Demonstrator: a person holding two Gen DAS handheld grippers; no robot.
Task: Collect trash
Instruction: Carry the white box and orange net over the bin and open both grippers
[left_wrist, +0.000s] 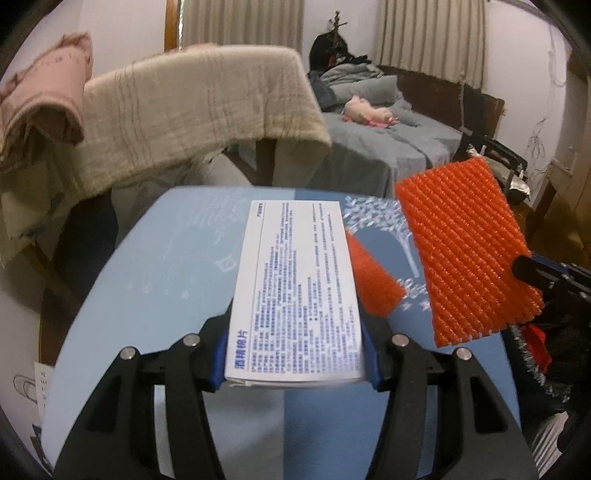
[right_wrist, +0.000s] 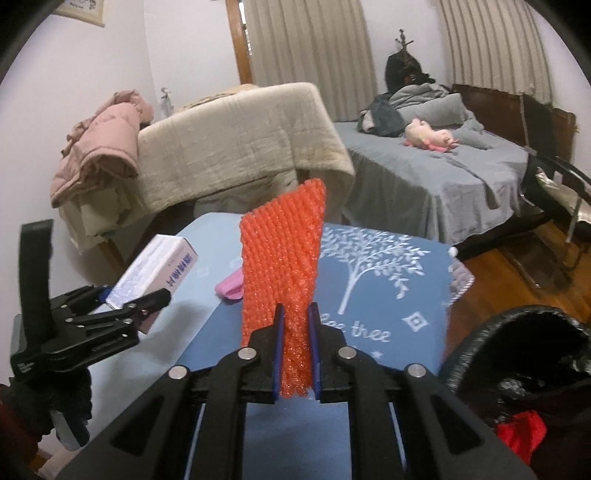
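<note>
My left gripper (left_wrist: 295, 354) is shut on a white box (left_wrist: 299, 288) printed with blue text and holds it above the blue table (left_wrist: 166, 277). It also shows in the right wrist view (right_wrist: 155, 273), with the left gripper (right_wrist: 122, 314) at the left. My right gripper (right_wrist: 295, 325) is shut on an orange foam net sleeve (right_wrist: 284, 258) that stands upright between the pads. In the left wrist view the net (left_wrist: 465, 251) hangs at the right, held by the right gripper (left_wrist: 532, 273). Another orange piece (left_wrist: 373, 280) lies on the table behind the box.
A pink item (right_wrist: 231, 286) lies on the table behind the net. A black bin (right_wrist: 524, 369) with a dark liner and something red inside stands at the lower right. A chair draped with a beige blanket (right_wrist: 240, 147) and a bed (right_wrist: 424, 166) lie beyond.
</note>
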